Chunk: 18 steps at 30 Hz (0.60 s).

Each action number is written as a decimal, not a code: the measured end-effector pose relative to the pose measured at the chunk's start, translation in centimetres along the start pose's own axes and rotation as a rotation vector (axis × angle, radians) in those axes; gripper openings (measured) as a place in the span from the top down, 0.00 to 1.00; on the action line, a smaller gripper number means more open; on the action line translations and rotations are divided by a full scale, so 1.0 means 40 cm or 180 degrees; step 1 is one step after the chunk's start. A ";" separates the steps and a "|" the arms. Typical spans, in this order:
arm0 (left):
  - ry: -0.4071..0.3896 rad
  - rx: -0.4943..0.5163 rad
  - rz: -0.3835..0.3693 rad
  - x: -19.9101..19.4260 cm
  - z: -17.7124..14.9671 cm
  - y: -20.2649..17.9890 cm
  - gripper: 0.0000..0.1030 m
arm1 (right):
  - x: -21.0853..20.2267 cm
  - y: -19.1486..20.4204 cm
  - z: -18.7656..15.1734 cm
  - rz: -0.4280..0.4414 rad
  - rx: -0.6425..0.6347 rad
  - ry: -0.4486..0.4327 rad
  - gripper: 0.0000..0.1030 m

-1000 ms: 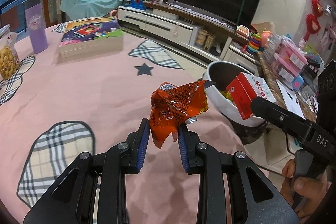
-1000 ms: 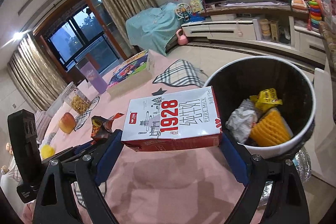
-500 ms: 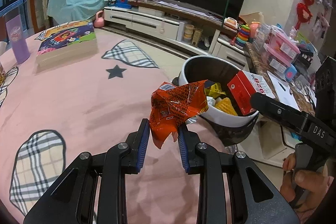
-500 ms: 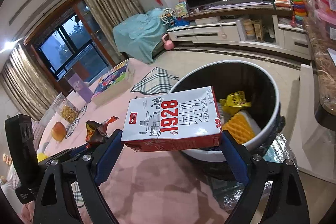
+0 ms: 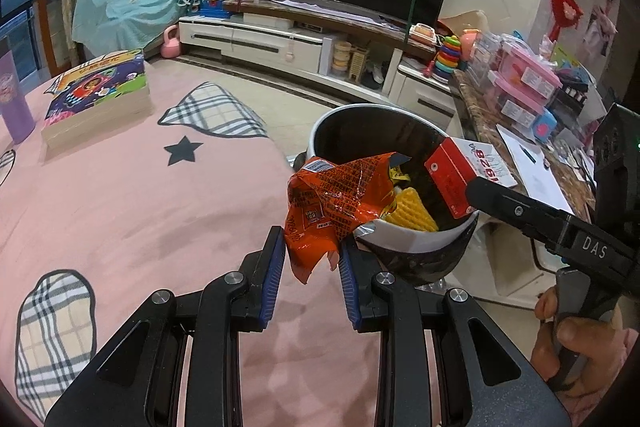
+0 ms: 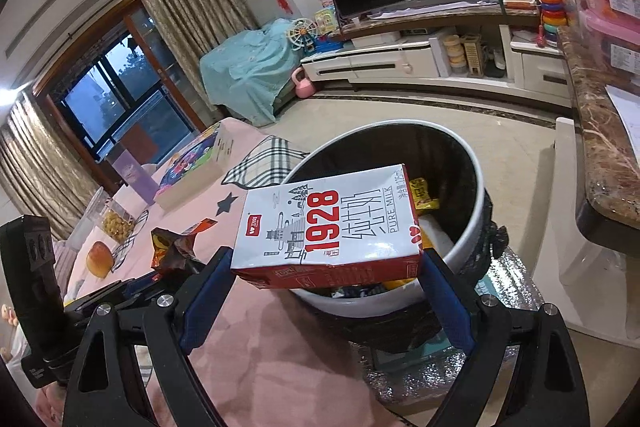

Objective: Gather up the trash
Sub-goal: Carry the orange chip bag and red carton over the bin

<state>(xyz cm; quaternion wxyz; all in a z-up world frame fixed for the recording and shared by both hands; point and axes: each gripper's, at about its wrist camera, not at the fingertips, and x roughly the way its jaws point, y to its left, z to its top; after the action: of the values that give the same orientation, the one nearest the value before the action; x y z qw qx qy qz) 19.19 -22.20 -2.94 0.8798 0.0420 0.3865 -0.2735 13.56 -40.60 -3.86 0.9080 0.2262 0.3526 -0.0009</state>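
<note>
My left gripper [image 5: 312,259] is shut on a crumpled orange snack wrapper [image 5: 336,203], held at the near rim of the white trash bin [image 5: 416,247]. My right gripper [image 6: 326,275] is shut on a red and white "1928" milk carton [image 6: 332,227], held over the bin's near rim [image 6: 400,301]. The carton [image 5: 460,175] and the right gripper's arm also show in the left wrist view, above the bin's right side. The bin holds yellow packaging [image 5: 412,215] and other trash. The wrapper [image 6: 176,247] and left gripper show at the left of the right wrist view.
The pink tablecloth [image 5: 140,207] carries a thick book [image 5: 96,95], a purple cup [image 5: 14,107], a snack jar [image 6: 114,223] and an orange fruit [image 6: 98,259]. A marble counter [image 6: 600,155] stands right of the bin. A TV stand [image 5: 304,43] lies beyond.
Both grippers have moved toward the bin with their loads. The wrapper now reaches the bin's rim and the carton hangs over its opening.
</note>
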 end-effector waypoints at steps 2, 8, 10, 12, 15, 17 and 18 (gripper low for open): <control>0.0001 0.0015 -0.0006 0.004 0.005 -0.007 0.75 | -0.001 -0.008 0.002 -0.0008 0.0009 0.0002 0.11; 0.0006 0.0067 -0.0025 0.018 0.024 -0.030 0.75 | -0.001 -0.026 0.011 -0.0020 0.0018 0.0009 0.11; 0.0007 0.0084 -0.0030 0.024 0.031 -0.039 0.76 | -0.002 -0.031 0.014 -0.0030 0.0013 0.0011 0.11; 0.0012 0.0103 -0.0025 0.032 0.038 -0.047 0.75 | 0.000 -0.037 0.017 -0.0033 0.0015 0.0021 0.11; 0.0020 0.0115 -0.0022 0.041 0.045 -0.057 0.76 | 0.005 -0.045 0.024 -0.0050 0.0001 0.0039 0.11; 0.0026 0.0128 -0.0017 0.048 0.050 -0.064 0.75 | 0.005 -0.048 0.029 -0.0055 -0.0009 0.0043 0.11; 0.0031 0.0134 -0.0014 0.052 0.053 -0.067 0.75 | 0.006 -0.051 0.032 -0.0060 -0.0013 0.0044 0.11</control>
<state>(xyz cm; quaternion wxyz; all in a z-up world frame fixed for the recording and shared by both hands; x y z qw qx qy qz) 20.34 -26.02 -2.55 0.8762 0.0610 0.3850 -0.2834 14.24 -42.93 -4.02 0.9060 0.2210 0.3609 -0.0071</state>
